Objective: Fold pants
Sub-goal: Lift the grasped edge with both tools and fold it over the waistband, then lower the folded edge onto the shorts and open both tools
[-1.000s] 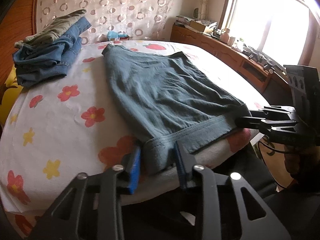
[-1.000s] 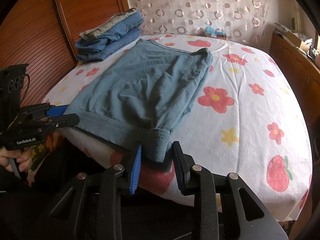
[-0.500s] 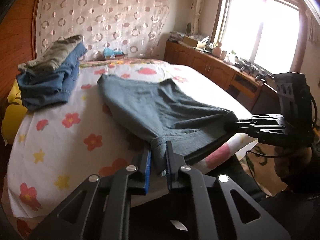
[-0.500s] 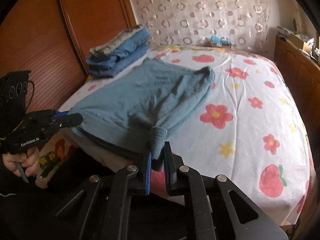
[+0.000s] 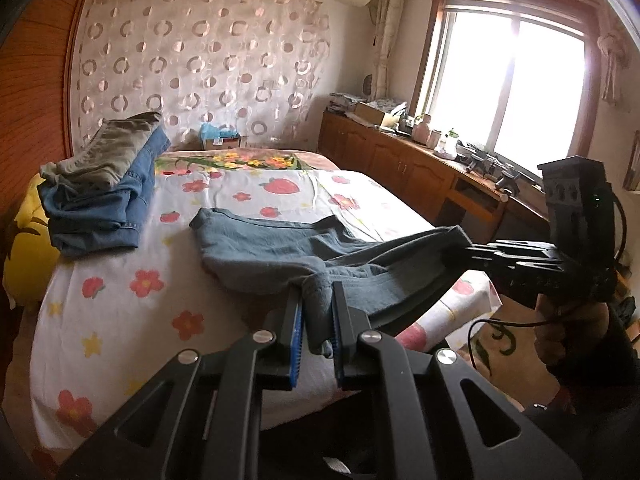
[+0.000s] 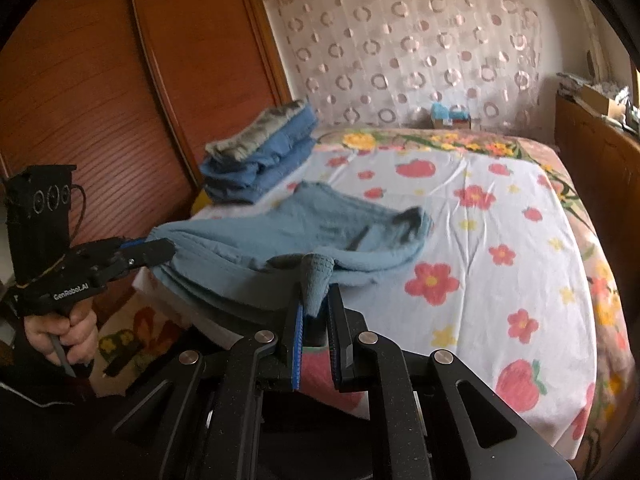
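A bed [image 5: 120, 300] under a white sheet printed with flowers and strawberries carries blue-grey pants [image 5: 256, 248] near its foot edge, partly lifted there, and a stack of folded jeans [image 5: 100, 204] at its far left side.

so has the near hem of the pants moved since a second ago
Yes: the pants hem, clamped in both hand-held grippers, has lifted off the bed edge toward the folded jeans.

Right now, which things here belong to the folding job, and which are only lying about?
Job: teal pants, left gripper, right gripper, both shut on the pants; bed.

Lying about: folded stack, blue box, yellow pillow, sideboard clutter.
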`<state>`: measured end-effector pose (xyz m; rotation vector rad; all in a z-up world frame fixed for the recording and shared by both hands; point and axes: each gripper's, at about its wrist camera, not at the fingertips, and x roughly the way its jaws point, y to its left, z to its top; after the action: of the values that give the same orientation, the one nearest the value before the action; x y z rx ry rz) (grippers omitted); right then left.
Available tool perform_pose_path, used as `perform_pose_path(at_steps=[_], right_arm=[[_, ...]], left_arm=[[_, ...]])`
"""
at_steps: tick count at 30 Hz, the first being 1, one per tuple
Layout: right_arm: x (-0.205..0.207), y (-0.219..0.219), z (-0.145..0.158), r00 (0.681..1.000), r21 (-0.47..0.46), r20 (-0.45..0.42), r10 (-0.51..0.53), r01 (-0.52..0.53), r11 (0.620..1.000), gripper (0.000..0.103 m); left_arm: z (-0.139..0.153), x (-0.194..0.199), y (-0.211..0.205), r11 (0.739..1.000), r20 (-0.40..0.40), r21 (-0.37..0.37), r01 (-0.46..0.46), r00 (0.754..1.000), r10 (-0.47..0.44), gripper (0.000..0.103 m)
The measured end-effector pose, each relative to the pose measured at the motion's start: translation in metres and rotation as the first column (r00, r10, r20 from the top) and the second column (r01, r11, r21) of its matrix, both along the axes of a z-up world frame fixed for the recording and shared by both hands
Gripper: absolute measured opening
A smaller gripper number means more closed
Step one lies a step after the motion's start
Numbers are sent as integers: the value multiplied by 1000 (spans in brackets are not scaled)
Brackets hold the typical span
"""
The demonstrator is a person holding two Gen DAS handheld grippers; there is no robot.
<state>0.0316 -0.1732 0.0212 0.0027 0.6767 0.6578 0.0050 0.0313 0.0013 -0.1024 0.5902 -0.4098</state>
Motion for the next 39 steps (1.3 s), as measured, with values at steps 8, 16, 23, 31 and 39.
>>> perform_pose_path(at_steps=[8, 16, 23, 31, 39], right_arm=[[47, 14, -1, 999, -20, 33, -25, 26, 999, 8], [95, 26, -10, 998, -37, 21, -61, 62, 997, 8], [115, 33, -13, 995, -64, 22, -98, 99, 993, 8], [136, 42, -25, 992, -106, -4, -126, 125, 987, 8], [152, 52, -45, 989, -172, -37, -143, 135, 976, 17]], left_arm=[[-9, 56, 1, 998, -6, 25, -62, 998, 62, 10], [-13, 91, 6, 995, -16, 27, -99, 995, 99, 10], [-12, 107, 7, 993, -16, 28, -112, 994, 113, 10], [-21, 120, 6, 990, -33, 66, -127, 991, 129, 25], [-21, 110, 13, 992, -52, 53, -111, 992, 114, 30]])
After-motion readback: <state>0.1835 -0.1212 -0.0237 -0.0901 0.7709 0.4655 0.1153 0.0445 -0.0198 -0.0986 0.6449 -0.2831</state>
